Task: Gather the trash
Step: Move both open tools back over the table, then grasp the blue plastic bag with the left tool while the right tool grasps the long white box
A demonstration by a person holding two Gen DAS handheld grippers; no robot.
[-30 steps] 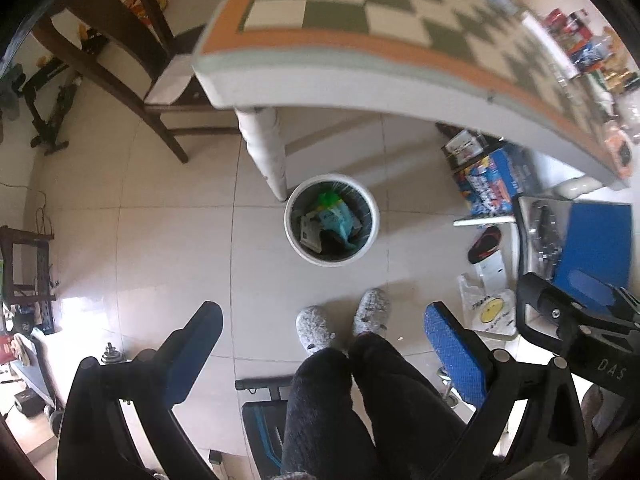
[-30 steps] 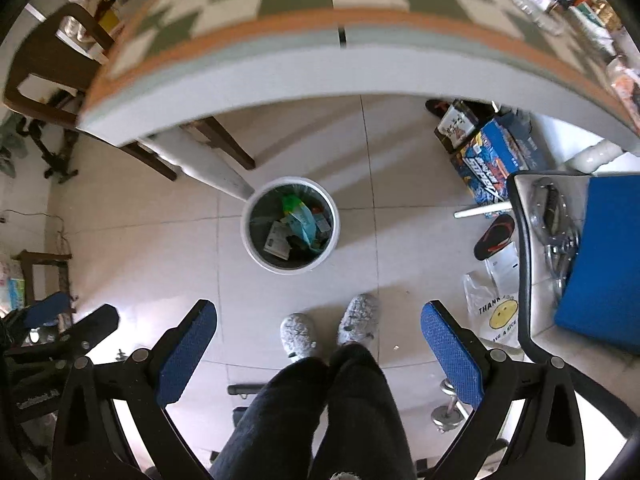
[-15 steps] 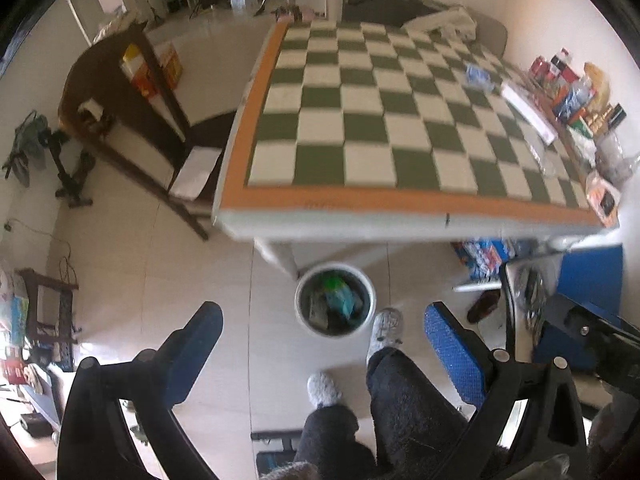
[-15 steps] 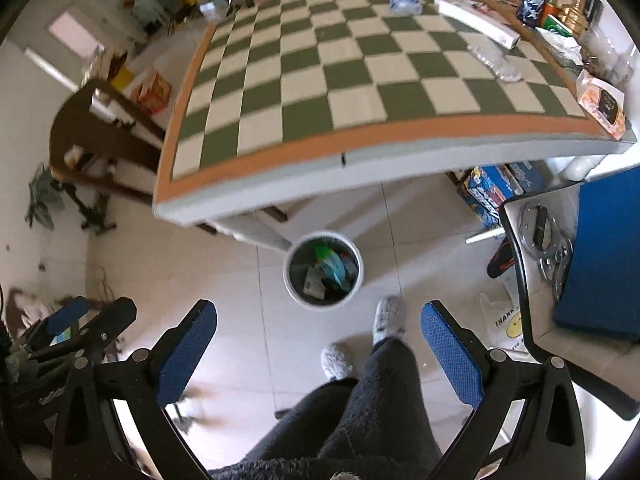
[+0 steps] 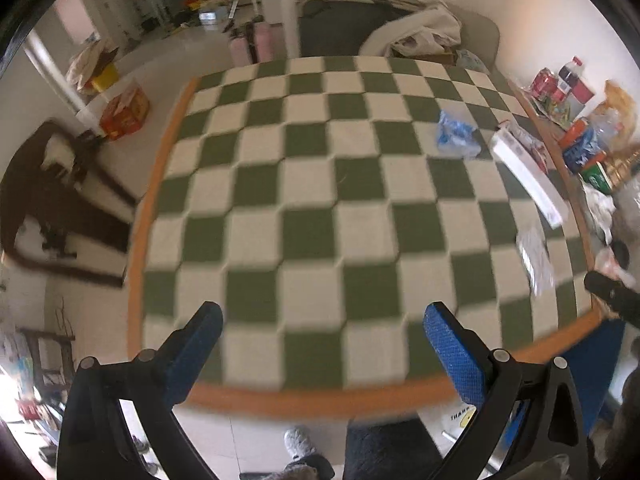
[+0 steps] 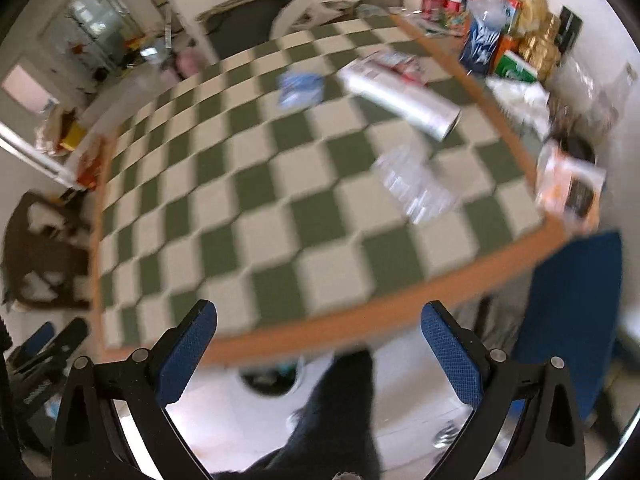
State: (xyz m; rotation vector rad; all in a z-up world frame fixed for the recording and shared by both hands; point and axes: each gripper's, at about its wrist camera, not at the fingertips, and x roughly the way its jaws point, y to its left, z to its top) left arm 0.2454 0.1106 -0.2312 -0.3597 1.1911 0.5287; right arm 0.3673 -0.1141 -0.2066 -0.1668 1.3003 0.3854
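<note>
While both grippers hang empty over the checkered table [image 5: 304,216], trash lies on its far right part.

Left wrist: left gripper [image 5: 320,344] gapes wide; blue wrapper [image 5: 454,136] beside a long box [image 5: 528,172]. Right wrist: right gripper [image 6: 318,344] spread apart; crushed clear bottle [image 6: 416,184] near the table's right edge, bin [image 6: 272,380] beneath its near edge.

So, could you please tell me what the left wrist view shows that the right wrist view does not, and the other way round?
Only the left wrist view shows the grey slipper on the floor and the dark tip of the other tool at its right edge. Only the right wrist view shows the rim of the bin under the table edge and the orange packet at the table's near corner. Both show open, empty tongs, left and right, above the checkered table, the blue wrapper, the long white box and the crushed clear bottle.
</note>
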